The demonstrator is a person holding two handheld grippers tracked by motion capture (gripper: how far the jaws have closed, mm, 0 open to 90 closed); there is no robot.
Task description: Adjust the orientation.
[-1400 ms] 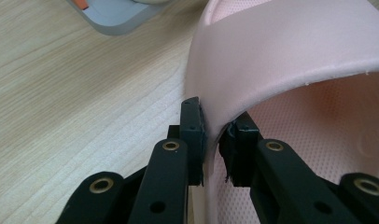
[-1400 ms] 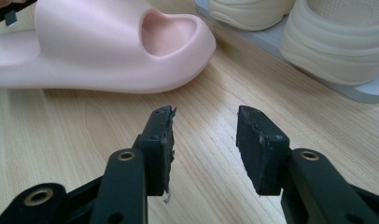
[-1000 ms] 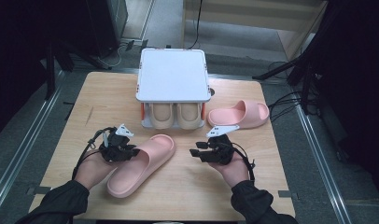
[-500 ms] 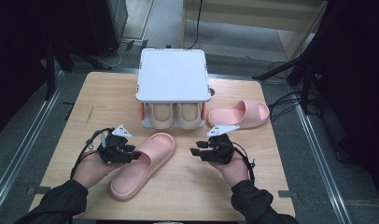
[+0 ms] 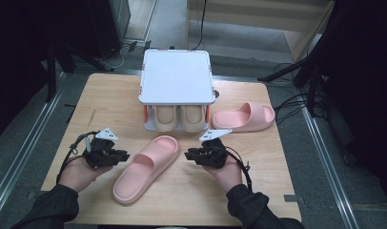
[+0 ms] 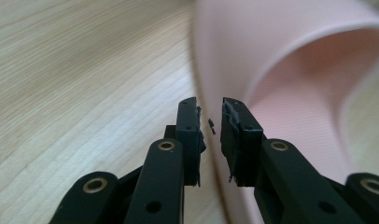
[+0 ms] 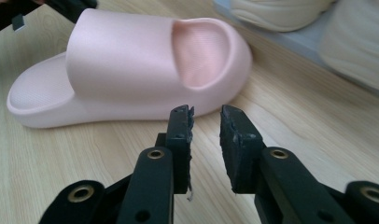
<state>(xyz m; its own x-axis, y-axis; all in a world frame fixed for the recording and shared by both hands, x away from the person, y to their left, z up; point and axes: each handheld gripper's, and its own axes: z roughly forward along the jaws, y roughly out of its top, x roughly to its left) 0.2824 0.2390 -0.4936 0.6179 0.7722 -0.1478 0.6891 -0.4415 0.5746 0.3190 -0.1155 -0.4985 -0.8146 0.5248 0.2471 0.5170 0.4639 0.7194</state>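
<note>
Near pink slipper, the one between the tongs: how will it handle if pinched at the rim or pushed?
The near slipper looks like thick moulded foam, so probably light for its size and springy rather than floppy. Its flat sole on the table should slide when pushed, not roll or tip. The rim is thick, and both tongs, left and right, stand narrow, so they would likely need to open wider.

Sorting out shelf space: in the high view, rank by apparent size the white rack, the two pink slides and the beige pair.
1. White-topped shoe rack, clearly largest.
2. Near pink foam slide and far pink foam slide: a matching pair; the near one looks bigger, possibly through nearness.
3. Beige slides, mostly hidden, unsure.
</note>
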